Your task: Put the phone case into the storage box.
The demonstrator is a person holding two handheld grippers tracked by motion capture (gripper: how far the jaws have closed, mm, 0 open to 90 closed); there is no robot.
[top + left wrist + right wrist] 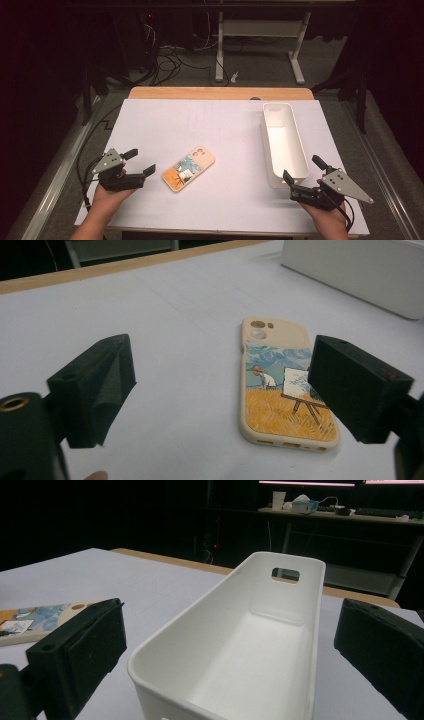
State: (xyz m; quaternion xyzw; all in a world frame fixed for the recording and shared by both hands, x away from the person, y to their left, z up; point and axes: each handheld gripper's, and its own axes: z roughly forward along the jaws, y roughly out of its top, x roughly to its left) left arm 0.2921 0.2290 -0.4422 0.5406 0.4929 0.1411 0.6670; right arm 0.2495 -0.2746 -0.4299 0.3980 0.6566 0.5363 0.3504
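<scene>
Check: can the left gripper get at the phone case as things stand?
Probably yes. The left gripper is open and sits just left of the phone case, which lies flat on the white table cover with nothing between them. The white bin stands well to the other side.

Dark room, grey floor (260,65), tangled cables (170,60), white desk frame (260,35)

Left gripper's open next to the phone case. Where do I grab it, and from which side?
Grip the phone case across its two long edges, near mid-length, with the left gripper coming down from above. It lies flat, printed side up, so only the narrow width likely fits the open jaws.
</scene>
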